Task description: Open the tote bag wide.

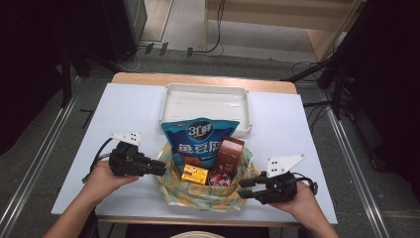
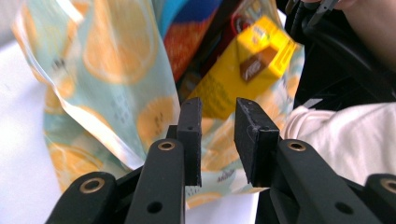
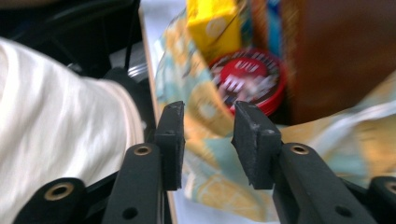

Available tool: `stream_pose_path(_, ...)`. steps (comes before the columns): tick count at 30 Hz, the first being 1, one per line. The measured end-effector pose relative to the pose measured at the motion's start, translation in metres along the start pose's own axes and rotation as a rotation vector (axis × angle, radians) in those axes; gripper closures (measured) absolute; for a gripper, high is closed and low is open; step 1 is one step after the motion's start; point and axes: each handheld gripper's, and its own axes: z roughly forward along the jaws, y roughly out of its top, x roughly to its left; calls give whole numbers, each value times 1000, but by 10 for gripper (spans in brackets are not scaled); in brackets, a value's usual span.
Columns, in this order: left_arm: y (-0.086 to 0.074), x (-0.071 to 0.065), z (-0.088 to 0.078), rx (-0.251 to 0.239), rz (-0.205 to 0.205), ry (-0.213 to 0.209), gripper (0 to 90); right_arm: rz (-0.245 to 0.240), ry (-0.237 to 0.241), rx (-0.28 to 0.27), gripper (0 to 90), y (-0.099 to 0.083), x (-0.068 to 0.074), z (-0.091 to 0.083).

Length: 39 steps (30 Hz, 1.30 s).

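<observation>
So the orange-print bag (image 1: 205,191) sits near the table's front edge (image 1: 213,219), with bare white tabletop either side and one empty white tray (image 1: 205,104) right behind it. The left gripper (image 1: 159,167) and right gripper (image 1: 243,188) flank the bag, jaws partly apart, pinching nothing. Inside: one blue pouch (image 1: 200,139), one brown packet (image 1: 231,151), one yellow box (image 1: 194,174), one red tin (image 1: 218,177).

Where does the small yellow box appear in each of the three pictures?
High view: the yellow box stands low in the middle, inside the orange-print bag, left of the red round tin.
Left gripper view: upper right of centre, above the jaws.
Right gripper view: at the top edge, middle, above the red round tin.
Shared landmark: the orange-print bag.
</observation>
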Motion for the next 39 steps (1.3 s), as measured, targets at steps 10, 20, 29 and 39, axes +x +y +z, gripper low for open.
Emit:
stream_pose_path(10, 27, 10, -12, -25, 2, 54, 702, 26, -120, -60, 728, 17, -23, -24)
stream_pose_path(20, 49, 35, -9, -70, -44, 57, 770, 101, -205, -86, 787, 35, -59, -26)
stream_pose_path(29, 52, 47, 9, -48, -60, 86, 613, 94, -216, -86, 684, 52, -74, -9)
stream_pose_path(39, 47, 56, 32, 3, -82, 83, 655, 105, -211, -49, 707, 48, -84, 11)
